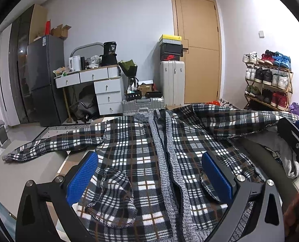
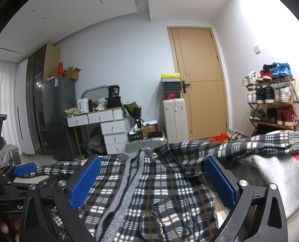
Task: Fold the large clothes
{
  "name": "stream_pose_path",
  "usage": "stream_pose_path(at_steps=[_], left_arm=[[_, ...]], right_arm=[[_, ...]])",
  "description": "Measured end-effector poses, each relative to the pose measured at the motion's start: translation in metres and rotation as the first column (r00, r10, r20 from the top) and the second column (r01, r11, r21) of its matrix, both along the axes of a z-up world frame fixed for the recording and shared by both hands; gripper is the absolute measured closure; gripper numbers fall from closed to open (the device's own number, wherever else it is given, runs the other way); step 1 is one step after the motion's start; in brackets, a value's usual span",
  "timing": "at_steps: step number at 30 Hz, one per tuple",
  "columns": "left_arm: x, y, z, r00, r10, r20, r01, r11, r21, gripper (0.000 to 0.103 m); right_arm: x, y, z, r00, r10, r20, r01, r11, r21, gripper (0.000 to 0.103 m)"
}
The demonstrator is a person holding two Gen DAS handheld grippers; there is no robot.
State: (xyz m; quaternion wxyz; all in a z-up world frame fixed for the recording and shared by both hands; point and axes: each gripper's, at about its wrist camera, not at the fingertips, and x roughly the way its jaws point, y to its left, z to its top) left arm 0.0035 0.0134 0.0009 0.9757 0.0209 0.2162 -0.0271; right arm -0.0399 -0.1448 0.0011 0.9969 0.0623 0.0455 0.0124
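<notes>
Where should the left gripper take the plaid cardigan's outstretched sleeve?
Grip the sleeve at its grey knit cuff, coming from the left. It lies flat and extended on the table, the cuff end free, so the open left gripper can pinch it.

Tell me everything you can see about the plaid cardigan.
The plaid cardigan lies front-up and spread flat on a table. It looks like fleece, checked black, white and grey with thin brown lines, and has a grey ribbed knit placket, cuffs and two patch pockets. Both sleeves stretch sideways; one drapes over a grey garment. No gripper holds it.
</notes>
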Motion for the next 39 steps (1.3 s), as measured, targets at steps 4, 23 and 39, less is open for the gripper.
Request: stream_pose_path(at_steps=[4,23,39], left_arm=[[0.0003,0.0015,-0.001,1.0,-0.003,-0.011,0.003,1.0,-0.011,0.003],[-0.0023,0.0019,-0.0003,1.0,-0.026,-0.008,0.026,0.999,-0.046,0.003],[-0.0039,0.005,-0.0016,1.0,-0.021,-0.007,0.021,0.999,-0.046,0.003]], right_arm=[[-0.0001,0.0003,-0.001,1.0,0.001,-0.001,-0.001,1.0,0.002,0.0],[0.0026,-0.0062,-0.0026,1.0,-0.005,-0.017,0.005,1.0,0.028,0.0],[0.0044,-0.0074,-0.0036,1.0,-0.004,-0.024,0.004,0.999,0.034,0.0]])
